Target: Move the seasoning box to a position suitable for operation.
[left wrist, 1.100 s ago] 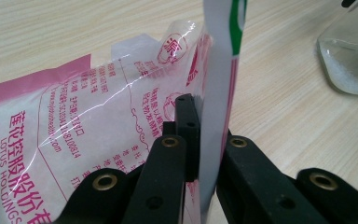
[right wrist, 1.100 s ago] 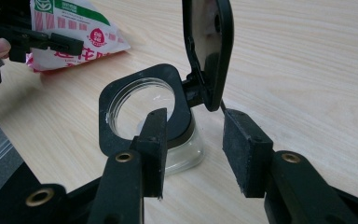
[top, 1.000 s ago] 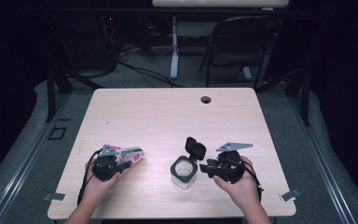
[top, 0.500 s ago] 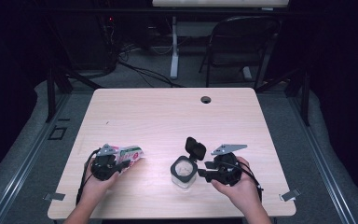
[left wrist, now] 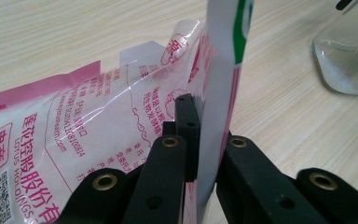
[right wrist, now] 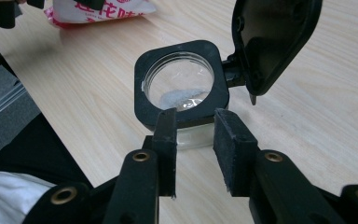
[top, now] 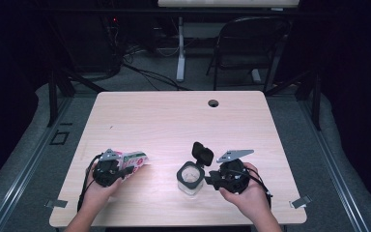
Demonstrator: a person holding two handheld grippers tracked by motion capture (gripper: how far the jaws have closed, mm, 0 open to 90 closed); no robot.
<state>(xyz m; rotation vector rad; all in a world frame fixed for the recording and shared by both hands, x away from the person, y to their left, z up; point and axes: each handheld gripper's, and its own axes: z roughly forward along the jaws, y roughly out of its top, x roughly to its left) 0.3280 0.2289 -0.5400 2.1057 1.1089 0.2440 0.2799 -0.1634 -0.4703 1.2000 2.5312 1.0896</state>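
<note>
Jaws of the left gripper (left wrist: 193, 140) are clenched on the edge of one pink-and-white packet (left wrist: 74, 135), which lies on the counter (top: 174, 121) at its near left; in the high view the same gripper (top: 121, 170) sits at the packet (top: 134, 159). Jaws of the right gripper (right wrist: 196, 140) stand parted and have just been closing; they sit just at the near rim of the jar's black collar with nothing pressed between the pads. One glass jar (right wrist: 182, 88) stands upright near the counter's front, right of centre, a little white powder at its bottom and its black hinged lid (right wrist: 272, 39) flipped up and back. From above, the jar (top: 191, 178) is just left of the right gripper (top: 211, 178). Pale wood-grain covers the counter, with one round cable hole (top: 213, 103) near its far edge. Grey carpet surrounds it in a dark room; one folding chair (top: 249, 48) stands beyond, beside loose cables (top: 145, 72) on the floor.
</note>
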